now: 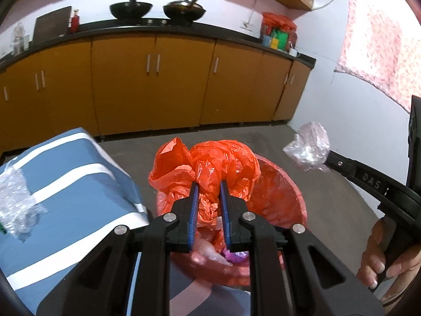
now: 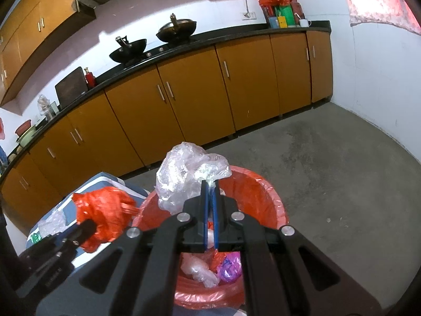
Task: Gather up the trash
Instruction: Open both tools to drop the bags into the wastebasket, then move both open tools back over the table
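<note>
Bag (image 1: 210,166) between left gripper (image 1: 209,189) fingertips

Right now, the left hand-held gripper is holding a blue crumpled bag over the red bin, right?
Not blue. The left wrist view shows the left hand-held gripper shut on an orange crumpled bag. The rest is right: it is over the red bin.

Grey concrete floor (image 2: 329,163) — lined bin (image 2: 273,202), blue-striped box (image 1: 65,173)
</note>
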A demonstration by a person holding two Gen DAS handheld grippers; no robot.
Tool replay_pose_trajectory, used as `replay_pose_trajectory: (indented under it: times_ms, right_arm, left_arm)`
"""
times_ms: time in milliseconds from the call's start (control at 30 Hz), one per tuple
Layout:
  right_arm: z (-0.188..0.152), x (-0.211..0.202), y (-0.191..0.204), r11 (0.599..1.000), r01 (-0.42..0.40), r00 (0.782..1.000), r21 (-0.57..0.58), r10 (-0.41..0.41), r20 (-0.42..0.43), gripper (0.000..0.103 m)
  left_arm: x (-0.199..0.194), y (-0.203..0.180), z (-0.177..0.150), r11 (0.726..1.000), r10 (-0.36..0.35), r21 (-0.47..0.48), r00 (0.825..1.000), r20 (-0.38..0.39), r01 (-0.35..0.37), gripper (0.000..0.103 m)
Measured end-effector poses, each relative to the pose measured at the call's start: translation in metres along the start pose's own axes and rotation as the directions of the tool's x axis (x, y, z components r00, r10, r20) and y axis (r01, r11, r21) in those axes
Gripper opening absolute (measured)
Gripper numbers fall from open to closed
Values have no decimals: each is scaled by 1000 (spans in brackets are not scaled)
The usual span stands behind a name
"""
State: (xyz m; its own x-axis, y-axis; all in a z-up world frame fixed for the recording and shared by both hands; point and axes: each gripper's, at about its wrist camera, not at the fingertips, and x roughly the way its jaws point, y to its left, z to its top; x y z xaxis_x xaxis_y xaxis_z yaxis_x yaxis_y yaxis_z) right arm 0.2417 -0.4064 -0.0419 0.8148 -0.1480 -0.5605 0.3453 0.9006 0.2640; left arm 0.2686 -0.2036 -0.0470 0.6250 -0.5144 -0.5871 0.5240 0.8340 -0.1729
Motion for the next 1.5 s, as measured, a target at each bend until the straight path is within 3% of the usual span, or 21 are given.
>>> replay_pose_trajectory:
  times_ms: [100, 167, 200, 233, 600, 833, 933, 1033, 1133, 1233, 1400, 1500]
  right_arm:
    - [1, 10, -6, 1000, -18, 1000, 22, 18, -2, 9]
    - [1, 14, -9, 999, -22, 1000, 34, 23, -5, 13]
    - [-1, 17, -12, 999, -24, 1000, 40, 24, -6, 20]
    - [-2, 17, -13, 999, -24, 1000, 43, 24, -4, 25]
    - [-9, 19, -23, 998, -1, 1000, 67, 2, -6, 29]
    - [-13, 17, 24, 999, -49, 999, -7, 49, -21, 29]
    - [-18, 21, 56, 994, -94, 995, -55, 92, -46, 29]
    - [-28, 28, 97, 982, -156, 985, -110, 147, -86, 29]
    - [-44, 36, 145, 958, -237, 967, -163, 216, -134, 29]
    - [-63, 44, 198, 921, -332, 936, -205, 295, -192, 30]
    - [-101, 52, 279, 848, -461, 877, -261, 389, -283, 36]
    - [-120, 52, 319, 806, -516, 847, -291, 429, -313, 46]
  left_arm:
    - [11, -3, 1, 1000, -12, 4, 1000, -14, 12, 21]
    - [17, -3, -1, 1000, -11, 0, 1000, -20, 11, 36]
    - [18, -1, -2, 1000, -9, -6, 1000, -21, 9, 44]
    - [19, 1, -2, 1000, -7, -14, 1000, -22, 6, 46]
    - [3, 49, -14, 988, 117, -98, 993, -8, -117, 46]
    - [-33, 80, -23, 976, 201, -94, 979, 34, -197, 47]
    - [-58, 101, -33, 964, 254, -100, 965, 64, -247, 50]
    - [-88, 130, -46, 941, 328, -115, 940, 93, -317, 53]
    - [-121, 167, -65, 895, 436, -151, 893, 108, -419, 55]
    - [-150, 208, -83, 839, 528, -214, 843, 102, -500, 56]
    - [-192, 271, -116, 711, 670, -322, 741, 44, -624, 60]
    - [-213, 298, -133, 650, 712, -385, 703, 7, -655, 61]
